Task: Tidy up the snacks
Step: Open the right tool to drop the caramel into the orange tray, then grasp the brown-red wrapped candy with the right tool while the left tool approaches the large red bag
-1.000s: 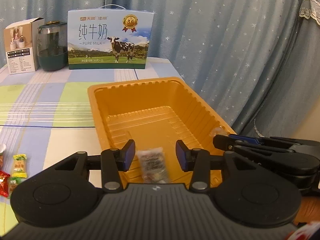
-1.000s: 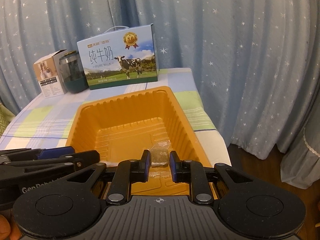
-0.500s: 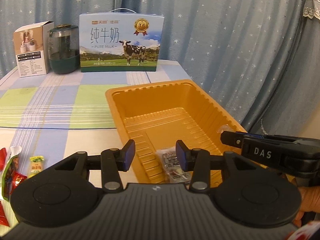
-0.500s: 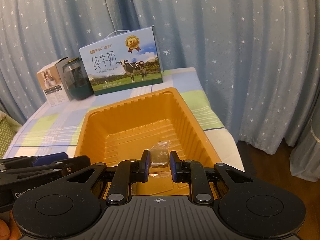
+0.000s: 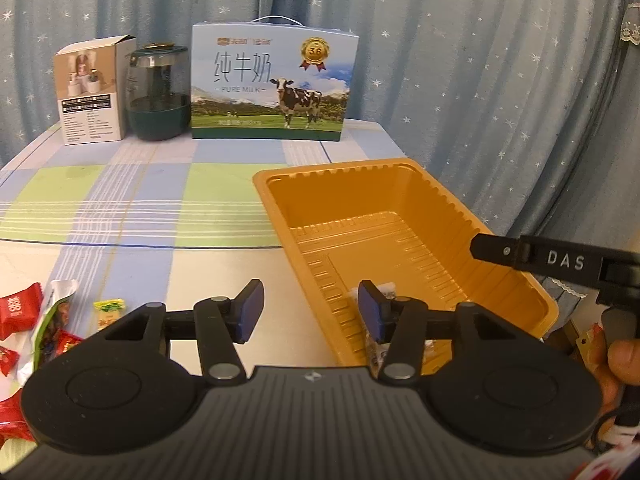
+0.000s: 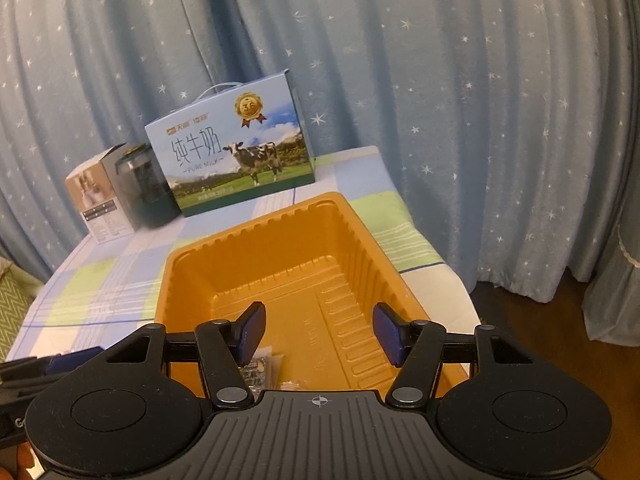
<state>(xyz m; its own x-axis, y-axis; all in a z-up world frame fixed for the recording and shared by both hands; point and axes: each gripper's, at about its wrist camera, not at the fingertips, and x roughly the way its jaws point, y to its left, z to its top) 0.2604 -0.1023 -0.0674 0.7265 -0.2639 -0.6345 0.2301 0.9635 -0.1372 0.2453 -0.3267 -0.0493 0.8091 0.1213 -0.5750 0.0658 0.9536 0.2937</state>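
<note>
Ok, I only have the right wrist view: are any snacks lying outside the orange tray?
Observer: Yes. Red candies lie on the tablecloth, left of the orange tray.
Operator: Only red ones?
Observer: No, a small yellow-green candy sits beside them, the closest of the group to the tray.
Operator: Is the left tool free to fetch it?
Observer: The left tool is open, with nothing between its fingers.
</note>
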